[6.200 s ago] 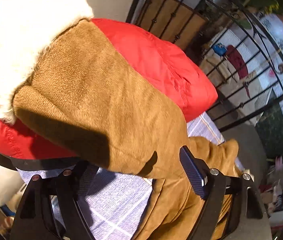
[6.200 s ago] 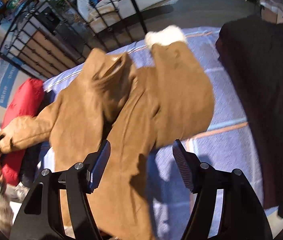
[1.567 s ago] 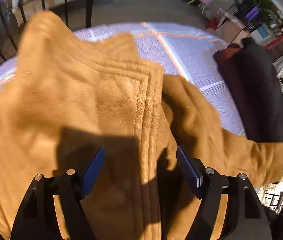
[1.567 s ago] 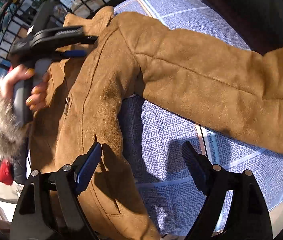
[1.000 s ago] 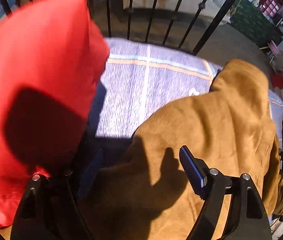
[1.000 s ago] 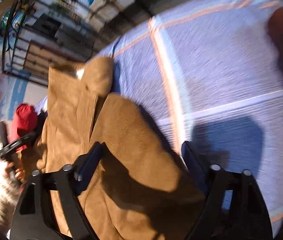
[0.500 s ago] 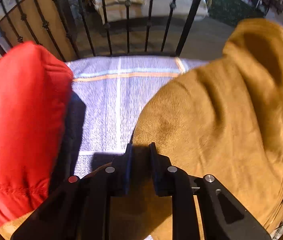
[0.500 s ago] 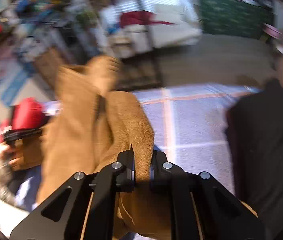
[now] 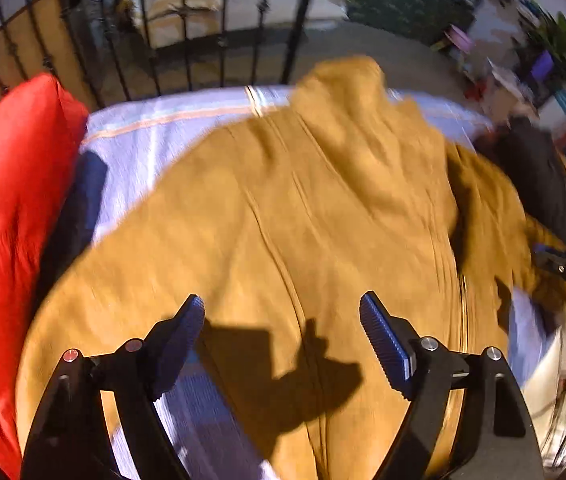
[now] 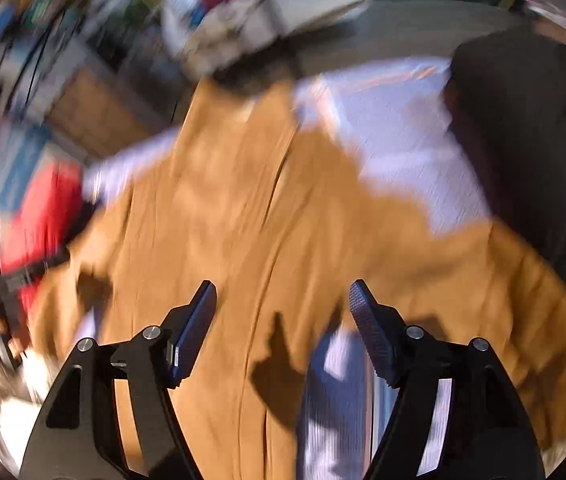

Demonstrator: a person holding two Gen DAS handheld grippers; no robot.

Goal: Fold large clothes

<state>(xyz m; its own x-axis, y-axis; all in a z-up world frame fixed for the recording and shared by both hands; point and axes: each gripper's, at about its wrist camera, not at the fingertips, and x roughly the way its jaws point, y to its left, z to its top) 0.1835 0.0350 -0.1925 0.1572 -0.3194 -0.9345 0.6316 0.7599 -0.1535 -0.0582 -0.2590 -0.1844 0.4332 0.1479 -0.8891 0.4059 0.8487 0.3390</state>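
Your left gripper (image 9: 283, 312) hangs over the brown coat (image 9: 303, 220) with its fingers spread wide and nothing between them; the blue pads (image 9: 383, 344) are bare. Your right gripper (image 10: 283, 300) is likewise spread wide and holds nothing, poised above the same coat (image 10: 243, 220).

The coat lies spread on the pale purple bedsheet (image 9: 143, 140), collar end toward the far edge by the black metal railing (image 9: 151, 40). A seam runs down its middle between your fingers in both views. One sleeve reaches out toward the dark garment (image 10: 543, 140) on the right side of the sheet. A red padded jacket (image 9: 7, 220) lies just beside the coat on the left. Both views are blurred, so finer detail of the fabric cannot be told.
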